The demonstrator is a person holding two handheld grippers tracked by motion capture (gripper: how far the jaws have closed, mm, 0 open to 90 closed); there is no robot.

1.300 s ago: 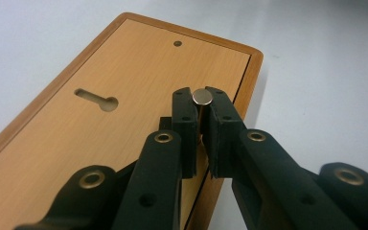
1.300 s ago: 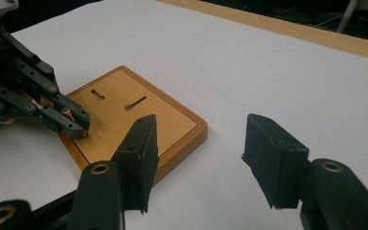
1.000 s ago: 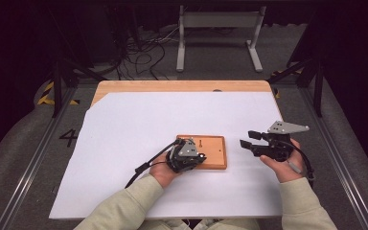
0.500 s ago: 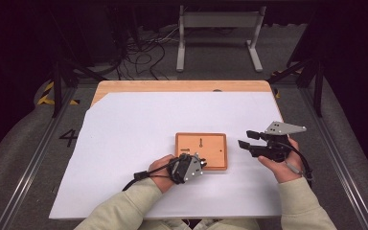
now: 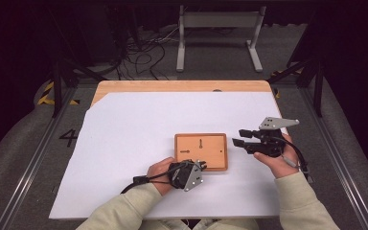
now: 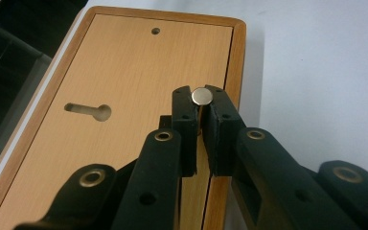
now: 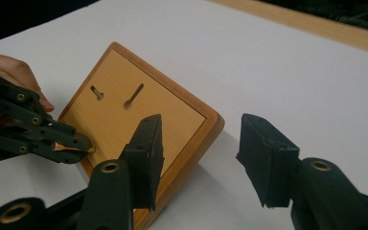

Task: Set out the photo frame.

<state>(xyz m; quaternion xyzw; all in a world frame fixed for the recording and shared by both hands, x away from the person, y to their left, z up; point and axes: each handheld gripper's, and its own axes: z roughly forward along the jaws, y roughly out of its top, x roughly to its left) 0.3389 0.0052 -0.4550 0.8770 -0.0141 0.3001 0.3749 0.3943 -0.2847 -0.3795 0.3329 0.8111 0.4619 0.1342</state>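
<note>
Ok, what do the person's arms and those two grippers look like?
Both arms wear pale cream sleeves. The left gripper and right gripper are black, with brass-coloured rivets on the linkages. Each carries a grey three-cornered plate with small dots and trails a black cable.

A single large digit "4" (image 5: 68,138) stands in dark print on the grey floor mat (image 5: 24,158) to the left of the table in the high view, and no other text, label or brand can be read anywhere.
</note>
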